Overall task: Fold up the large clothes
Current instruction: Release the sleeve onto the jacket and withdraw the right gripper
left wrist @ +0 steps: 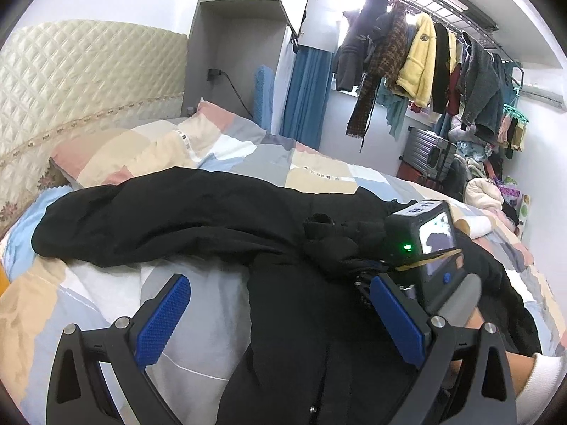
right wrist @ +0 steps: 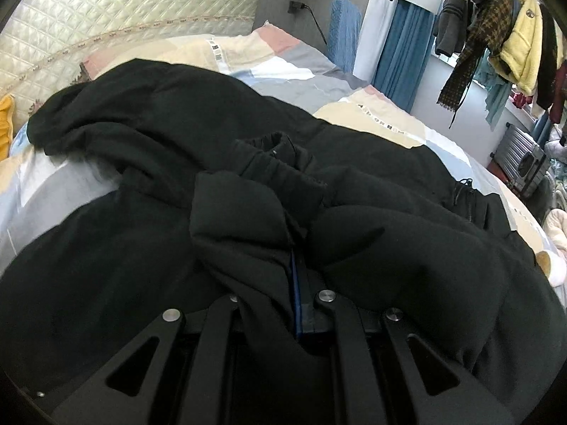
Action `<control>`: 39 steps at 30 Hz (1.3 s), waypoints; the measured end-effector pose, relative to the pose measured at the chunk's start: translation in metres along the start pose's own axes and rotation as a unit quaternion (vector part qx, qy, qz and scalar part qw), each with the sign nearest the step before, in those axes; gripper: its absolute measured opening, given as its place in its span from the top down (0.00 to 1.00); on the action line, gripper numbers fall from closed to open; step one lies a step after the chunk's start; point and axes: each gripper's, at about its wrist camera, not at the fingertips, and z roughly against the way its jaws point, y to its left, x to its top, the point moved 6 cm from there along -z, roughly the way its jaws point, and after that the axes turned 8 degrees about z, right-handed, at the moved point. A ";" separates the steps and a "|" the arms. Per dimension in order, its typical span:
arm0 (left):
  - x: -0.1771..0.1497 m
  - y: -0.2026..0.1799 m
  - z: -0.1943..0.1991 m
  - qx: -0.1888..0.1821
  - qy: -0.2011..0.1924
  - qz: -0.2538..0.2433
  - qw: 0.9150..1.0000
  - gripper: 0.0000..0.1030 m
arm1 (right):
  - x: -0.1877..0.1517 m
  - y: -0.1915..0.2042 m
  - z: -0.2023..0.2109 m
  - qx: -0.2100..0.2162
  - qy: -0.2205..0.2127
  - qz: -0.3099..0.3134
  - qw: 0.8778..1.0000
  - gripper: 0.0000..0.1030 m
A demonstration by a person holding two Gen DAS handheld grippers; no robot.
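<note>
A large black coat lies spread across the bed, one sleeve stretched out to the left. My left gripper hovers just above the coat's body; it is open, its blue pads wide apart and touching nothing. In the right wrist view my right gripper is shut on a bunched fold of the black coat, low over the garment. A sleeve cuff rests just beyond the pinched fold. The right gripper's camera body shows in the left wrist view, with fabric gathered at its front.
The coat rests on a patchwork duvet, with pillows and a quilted headboard behind. A loaded clothes rack and a silver suitcase stand past the bed's far side. A person's white cuff is at lower right.
</note>
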 end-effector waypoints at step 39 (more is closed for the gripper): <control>-0.013 -0.033 0.079 -0.041 -0.045 -0.014 0.998 0.00 | -0.069 -0.098 0.317 -0.113 -0.133 -0.136 0.975 0.28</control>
